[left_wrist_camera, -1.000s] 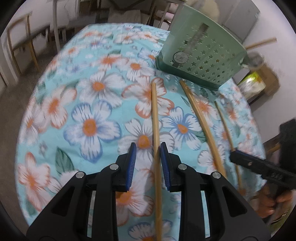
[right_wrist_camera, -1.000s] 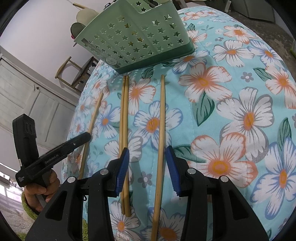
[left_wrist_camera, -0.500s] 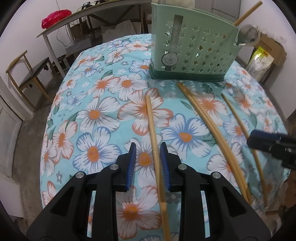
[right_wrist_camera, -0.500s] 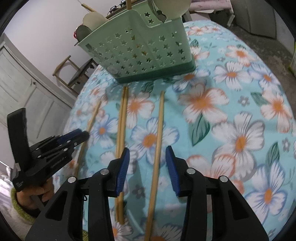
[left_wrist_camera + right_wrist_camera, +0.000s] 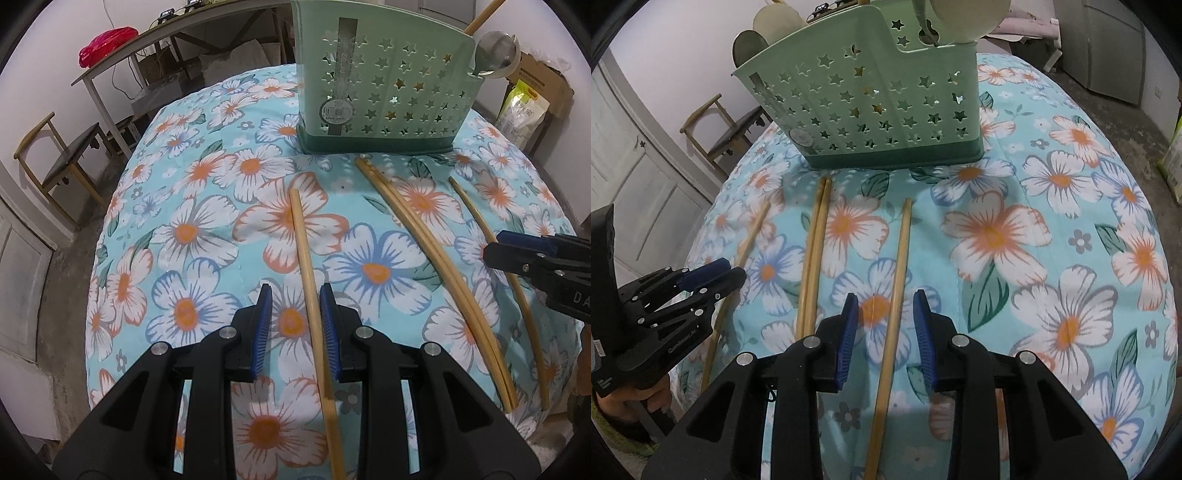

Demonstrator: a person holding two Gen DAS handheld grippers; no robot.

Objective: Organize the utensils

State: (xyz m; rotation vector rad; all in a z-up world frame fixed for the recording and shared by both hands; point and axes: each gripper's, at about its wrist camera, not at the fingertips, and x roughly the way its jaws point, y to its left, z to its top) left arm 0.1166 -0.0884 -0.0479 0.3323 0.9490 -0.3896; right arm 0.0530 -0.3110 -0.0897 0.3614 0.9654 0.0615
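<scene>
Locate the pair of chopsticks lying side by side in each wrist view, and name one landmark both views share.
Left wrist view: the pair of chopsticks runs diagonally right of centre, from the basket's base toward the lower right.
Right wrist view: the pair of chopsticks lies left of centre, just left of the fingers.
Shared landmark: the green star-punched basket.

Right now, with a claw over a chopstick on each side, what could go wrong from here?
The left claw has its chopstick hard against one pad, off centre, so it may twist or slip on closing. The right claw is closing around a chopstick on soft flowered cloth; the pads might pinch fabric too. The paired chopsticks lie close beside that claw and could get nudged.
</scene>
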